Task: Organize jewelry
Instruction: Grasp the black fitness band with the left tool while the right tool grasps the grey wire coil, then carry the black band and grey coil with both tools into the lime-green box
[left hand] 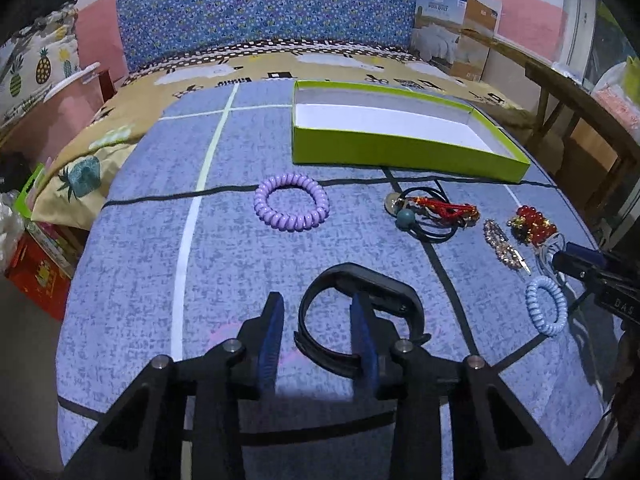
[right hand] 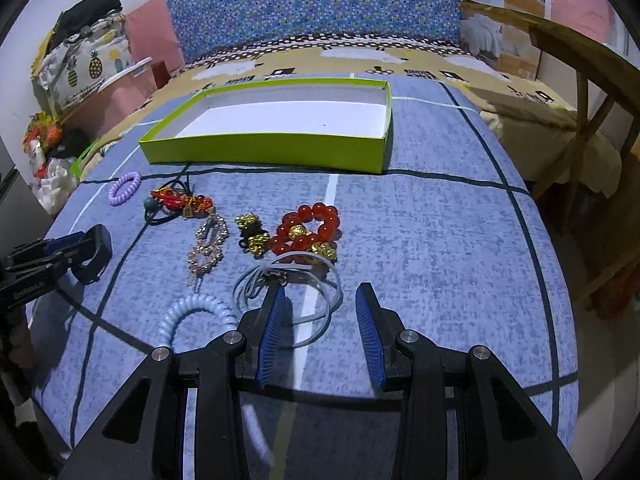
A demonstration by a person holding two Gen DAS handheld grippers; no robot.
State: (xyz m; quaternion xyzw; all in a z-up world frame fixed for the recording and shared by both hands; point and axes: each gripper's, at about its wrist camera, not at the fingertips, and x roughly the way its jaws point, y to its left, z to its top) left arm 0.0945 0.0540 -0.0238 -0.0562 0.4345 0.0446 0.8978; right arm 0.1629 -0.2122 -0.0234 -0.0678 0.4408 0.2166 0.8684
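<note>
Bedroom, blue-grey cloth (right hand: pixel 440 240) with dark and white grid lines over a bed; blue floral headboard (left hand: pixel 260 8) behind.

Green tray (right hand: pixel 280 152), white inside, nothing in it, sits at 12 o'clock in the right wrist view, 1 o'clock in the left wrist view.

Black wristband (left hand: pixel 360 312) lies on the cloth right at the left gripper (left hand: pixel 318 320): jaws spread, right finger inside the band's loop, left finger outside it, band not clamped.

Purple coil hair tie (left hand: pixel 291 208) at 12 o'clock from the left gripper, alone, open cloth all round it.

Right gripper (right hand: pixel 322 312) spread wide, holding nothing. Its left finger overlaps the clear thin bangles (right hand: pixel 288 292); pale blue coil tie (right hand: pixel 192 312) just beside at 9 o'clock. Red bead bracelet (right hand: pixel 308 232) with gold charms at 12 o'clock, touching the bangles. Rhinestone clip (right hand: pixel 206 248) and red-and-black cord tangle (right hand: pixel 180 204) at 11 o'clock.

Cloth from 1 to 4 o'clock of the right gripper is bare out to the rounded edge; wooden chair (right hand: pixel 580 100) beyond.

Left gripper body reads roughly "GenRobot.AI", blurred. Cardboard box (left hand: pixel 456 36) at the back: text too small.
</note>
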